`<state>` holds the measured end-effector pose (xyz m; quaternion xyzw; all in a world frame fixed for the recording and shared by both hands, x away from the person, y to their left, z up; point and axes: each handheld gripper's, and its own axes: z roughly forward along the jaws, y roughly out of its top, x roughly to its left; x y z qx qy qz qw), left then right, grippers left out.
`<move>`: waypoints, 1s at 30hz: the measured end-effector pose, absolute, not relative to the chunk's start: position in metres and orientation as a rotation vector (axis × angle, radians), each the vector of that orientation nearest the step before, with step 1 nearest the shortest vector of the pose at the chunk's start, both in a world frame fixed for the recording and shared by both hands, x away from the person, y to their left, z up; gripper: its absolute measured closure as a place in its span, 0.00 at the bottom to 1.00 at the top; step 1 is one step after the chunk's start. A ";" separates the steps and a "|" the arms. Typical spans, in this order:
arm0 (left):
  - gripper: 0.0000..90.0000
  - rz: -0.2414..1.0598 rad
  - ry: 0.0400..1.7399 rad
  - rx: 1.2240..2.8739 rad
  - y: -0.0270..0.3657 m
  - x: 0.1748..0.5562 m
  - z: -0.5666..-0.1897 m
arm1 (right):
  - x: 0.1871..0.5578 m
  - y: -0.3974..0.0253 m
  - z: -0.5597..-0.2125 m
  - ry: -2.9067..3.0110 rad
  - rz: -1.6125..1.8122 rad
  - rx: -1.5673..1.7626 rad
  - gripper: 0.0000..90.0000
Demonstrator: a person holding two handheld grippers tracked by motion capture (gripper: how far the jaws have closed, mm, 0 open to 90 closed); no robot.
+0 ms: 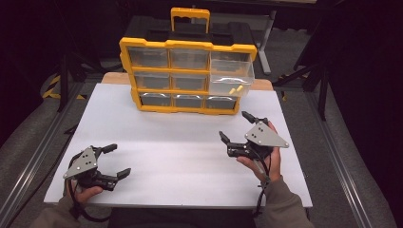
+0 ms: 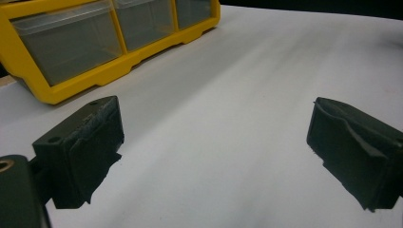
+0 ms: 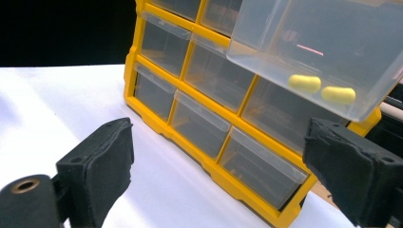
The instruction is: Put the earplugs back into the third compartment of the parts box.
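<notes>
At the left of the high view, the left gripper rests low over the near left part of the white board, held in the person's left hand. Its jaws are spread wide with nothing between them; in the left gripper view the same gripper shows bare white surface between its black pads, and the bottom row of the yellow organizer lies ahead to its upper left.

In the middle, at the far edge of the board, stands the yellow drawer organizer, upright, with a yellow carry handle on top and three rows of three clear drawers. No brand, label or writing can be read on it in any view.

On the organizer's right side, the middle-row drawer is pulled out toward the person. Two small yellow capsule-shaped pieces lie in its front corner, just beside each other. In the right gripper view the open drawer juts out above, and the two yellow pieces show through its clear floor.

At the right, the right gripper is held by the right hand, near the front of the organizer and below the open drawer, well apart from it. Its jaws are also spread wide and hold nothing; in the right gripper view this gripper frames the lower drawers between its pads.
</notes>
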<state>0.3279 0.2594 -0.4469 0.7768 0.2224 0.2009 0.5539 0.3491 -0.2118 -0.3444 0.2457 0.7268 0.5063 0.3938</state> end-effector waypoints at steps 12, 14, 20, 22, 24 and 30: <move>0.06 0.477 0.525 1.834 0.260 0.327 -0.445 | 0.337 -0.224 -0.377 1.852 1.317 0.640 0.09; 0.06 0.478 0.526 1.834 0.260 0.327 -0.445 | 0.335 -0.227 -0.383 1.857 1.329 0.651 0.09; 0.06 0.483 0.529 1.819 0.261 0.328 -0.445 | 0.330 -0.232 -0.400 1.902 1.263 0.661 0.08; 0.06 0.482 0.529 1.822 0.261 0.328 -0.445 | 0.327 -0.235 -0.407 1.912 1.231 0.655 0.08; 0.06 0.486 0.531 1.818 0.261 0.329 -0.445 | 0.323 -0.240 -0.414 1.919 1.229 0.662 0.08; 0.06 0.492 0.534 1.824 0.260 0.329 -0.445 | 0.318 -0.255 -0.434 1.948 1.202 0.713 0.07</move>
